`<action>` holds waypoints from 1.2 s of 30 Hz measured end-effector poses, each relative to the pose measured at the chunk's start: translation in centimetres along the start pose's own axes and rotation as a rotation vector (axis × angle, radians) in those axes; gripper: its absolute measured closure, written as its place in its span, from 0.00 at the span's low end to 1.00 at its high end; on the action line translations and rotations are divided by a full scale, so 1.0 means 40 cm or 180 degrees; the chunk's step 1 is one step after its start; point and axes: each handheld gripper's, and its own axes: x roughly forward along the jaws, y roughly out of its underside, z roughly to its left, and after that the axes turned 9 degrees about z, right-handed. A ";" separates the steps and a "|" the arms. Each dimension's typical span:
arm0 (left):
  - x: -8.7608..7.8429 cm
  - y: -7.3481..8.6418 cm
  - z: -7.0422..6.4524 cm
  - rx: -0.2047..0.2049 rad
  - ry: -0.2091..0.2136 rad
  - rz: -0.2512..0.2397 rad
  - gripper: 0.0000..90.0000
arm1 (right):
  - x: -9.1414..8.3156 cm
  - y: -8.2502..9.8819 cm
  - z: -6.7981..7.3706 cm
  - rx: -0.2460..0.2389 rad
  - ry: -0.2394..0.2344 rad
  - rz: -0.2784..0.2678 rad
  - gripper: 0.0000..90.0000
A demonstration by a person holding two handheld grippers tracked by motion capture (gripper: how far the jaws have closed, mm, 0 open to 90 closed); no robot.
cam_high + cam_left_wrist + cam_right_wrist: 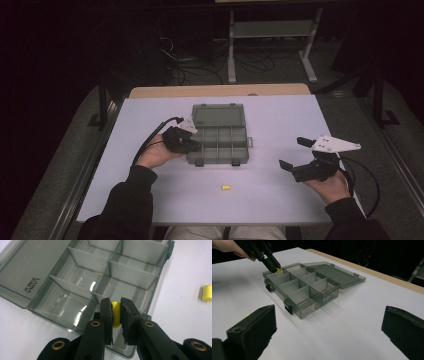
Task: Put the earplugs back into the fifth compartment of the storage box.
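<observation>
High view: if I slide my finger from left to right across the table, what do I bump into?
Left claw pinching a yellow piece → grey compartment box → loose yellow piece → right claw, open.

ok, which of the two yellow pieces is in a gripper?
The yellow piece pinched in the left gripper over the organizer box; the other yellow piece lies loose on the table.

Smoky grey translucent box (75,277), yellow piece (115,315), black tool (115,312), white table (280,130)

Dark room, grey floor (45,165), metal stand (272,30), tangled cables (200,65).
</observation>
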 end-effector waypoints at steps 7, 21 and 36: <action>0.007 0.011 0.003 -0.0034 0.0012 0.0039 0.89 | 0.003 0.000 0.002 -0.0025 -0.0003 0.0023 0.00; -0.036 0.015 -0.006 -0.0015 -0.0052 -0.0082 0.75 | -0.004 0.001 0.000 -0.0016 0.0006 -0.0008 0.00; -0.123 -0.022 -0.057 0.0156 0.0005 -0.0391 0.48 | -0.007 0.001 0.001 0.0001 0.0008 -0.0017 0.00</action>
